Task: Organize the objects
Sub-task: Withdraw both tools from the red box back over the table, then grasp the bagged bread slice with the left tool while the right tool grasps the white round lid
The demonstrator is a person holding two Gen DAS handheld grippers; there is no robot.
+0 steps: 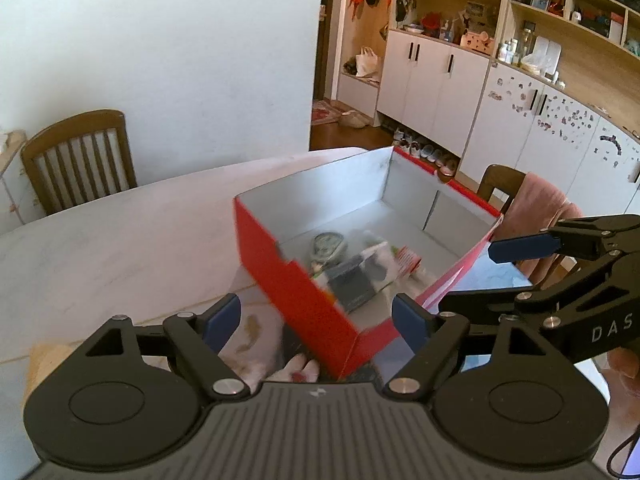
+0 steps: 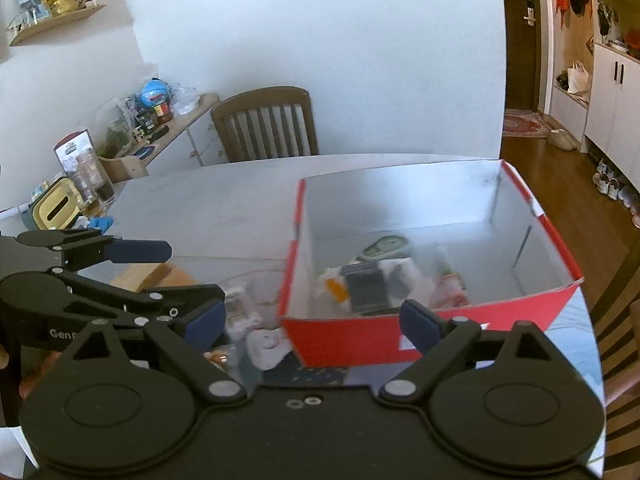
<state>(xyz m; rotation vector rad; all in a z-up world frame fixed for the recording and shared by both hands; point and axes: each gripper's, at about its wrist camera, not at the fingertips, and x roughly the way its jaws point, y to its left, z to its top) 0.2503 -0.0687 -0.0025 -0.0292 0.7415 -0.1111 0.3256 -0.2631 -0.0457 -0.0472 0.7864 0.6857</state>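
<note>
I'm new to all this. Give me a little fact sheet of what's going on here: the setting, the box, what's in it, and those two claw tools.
Setting: pale table in a home, wooden chair behind it
Box: red box, open top, pale inside
Contents: several small items, too blurred to name
Loose items: a few small things on the table left of the box
Left gripper: fingers apart, holding nothing
Right gripper: fingers apart, holding nothing
</note>
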